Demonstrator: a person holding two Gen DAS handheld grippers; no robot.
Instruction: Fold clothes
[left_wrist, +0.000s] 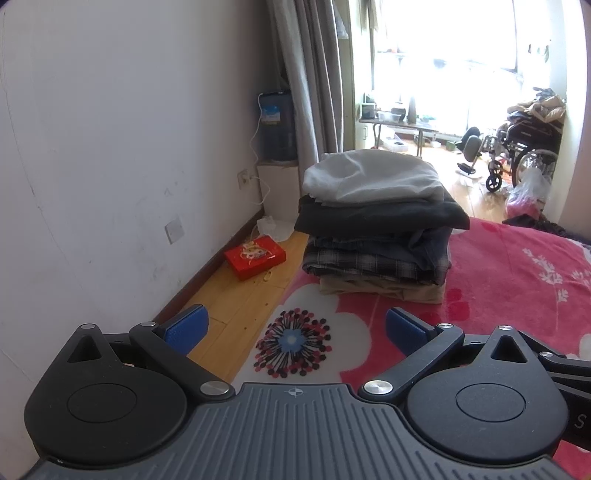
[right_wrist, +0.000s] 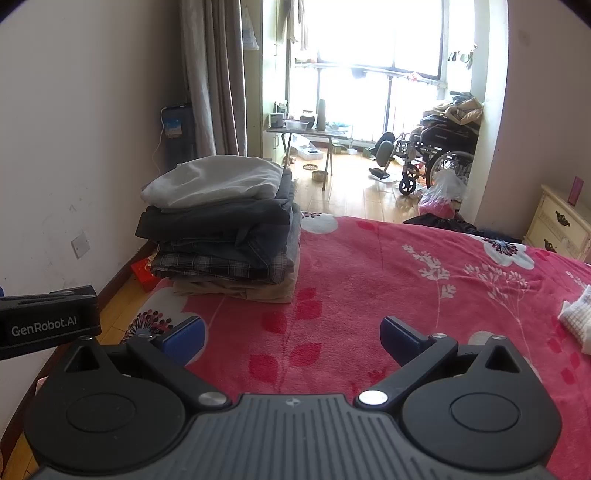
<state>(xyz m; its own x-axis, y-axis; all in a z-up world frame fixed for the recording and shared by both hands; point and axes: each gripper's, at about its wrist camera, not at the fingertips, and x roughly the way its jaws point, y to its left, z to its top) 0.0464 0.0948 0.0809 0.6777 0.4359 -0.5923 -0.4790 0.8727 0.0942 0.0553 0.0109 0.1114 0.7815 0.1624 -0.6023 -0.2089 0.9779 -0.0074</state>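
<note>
Red box (left_wrist: 255, 257) on wood floor (left_wrist: 236, 295) by wall; wheelchair (right_wrist: 439, 155) near window; cream nightstand (right_wrist: 559, 223) beside bed.

One stack of folded clothes (left_wrist: 380, 225), two grippers

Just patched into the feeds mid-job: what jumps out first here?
A tall stack of folded clothes sits at the near-left corner of the bed, a pale grey garment on top. The pink floral blanket covers the rest of the bed. Both the left hand-held gripper and the right hand-held gripper are open and empty, short of the stack.
</note>
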